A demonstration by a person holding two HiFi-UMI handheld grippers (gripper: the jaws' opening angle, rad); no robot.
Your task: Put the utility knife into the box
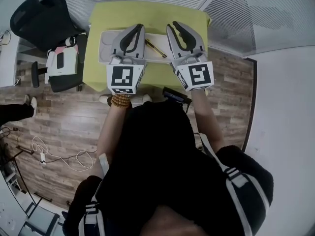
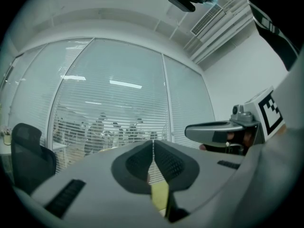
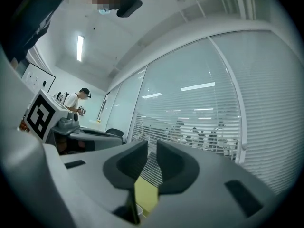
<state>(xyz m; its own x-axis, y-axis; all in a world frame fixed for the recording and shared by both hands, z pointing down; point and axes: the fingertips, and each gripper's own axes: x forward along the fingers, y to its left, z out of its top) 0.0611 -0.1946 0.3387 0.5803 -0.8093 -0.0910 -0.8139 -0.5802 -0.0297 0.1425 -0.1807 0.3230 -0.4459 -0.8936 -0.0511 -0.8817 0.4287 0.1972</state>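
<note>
The utility knife (image 1: 155, 48), dark with a yellow-brown body, lies slantwise at the right end of the shallow white box (image 1: 106, 45) on the green table (image 1: 147, 14). Whether it rests inside the box I cannot tell. My left gripper (image 1: 139, 27) hovers over the box just left of the knife, its fingertips touching and nothing between them (image 2: 153, 144). My right gripper (image 1: 178, 26) hangs just right of the knife, its jaws a narrow gap apart and empty (image 3: 152, 148). Both gripper views look up at window blinds, so the knife is hidden there.
A black office chair (image 1: 44, 18) stands left of the table, with a low stand holding papers (image 1: 61, 63) beside it. A black device (image 1: 174, 95) sits at the table's near edge. A white cable (image 1: 59, 156) lies on the wooden floor. Glass walls with blinds (image 1: 256, 14) lie beyond.
</note>
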